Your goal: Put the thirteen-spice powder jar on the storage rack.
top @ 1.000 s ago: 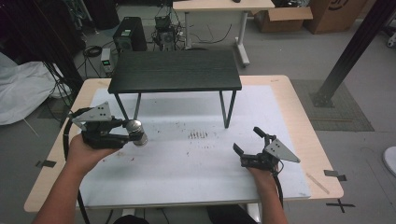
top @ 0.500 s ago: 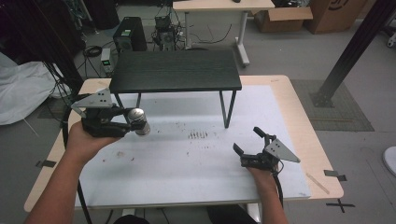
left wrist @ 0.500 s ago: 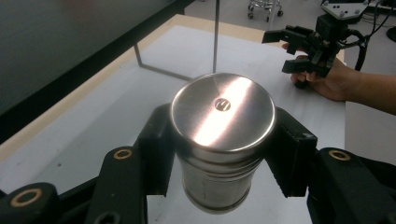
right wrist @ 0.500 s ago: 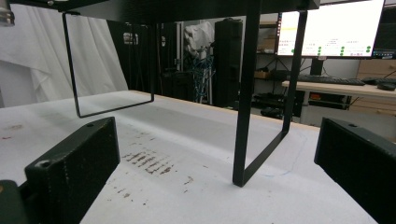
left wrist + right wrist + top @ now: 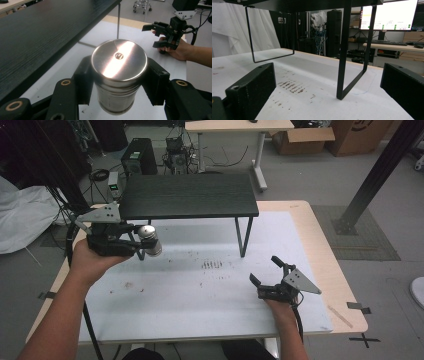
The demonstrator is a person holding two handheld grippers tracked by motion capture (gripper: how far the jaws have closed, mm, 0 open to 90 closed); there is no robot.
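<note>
1. Steel, round and shiny, the lidded metal canister [image 5: 118,75] sits clamped between the jaws of the left gripper [image 5: 131,241], which press on its sides just under the flat lid.
2. High view: the canister [image 5: 150,240] is carried off the white table mat [image 5: 200,295], raised to about the level of the black wooden shelf top [image 5: 189,195] and just beside its left front edge.
3. My reading: the pick-up is done; setting the canister down, probably on the shelf, is left, and it is not yet over the board.
4. Resting low on the mat near the table's right front, the right gripper [image 5: 268,278] has its jaws spread wide with nothing between them, facing the shelf's thin black metal leg [image 5: 344,52].
</note>
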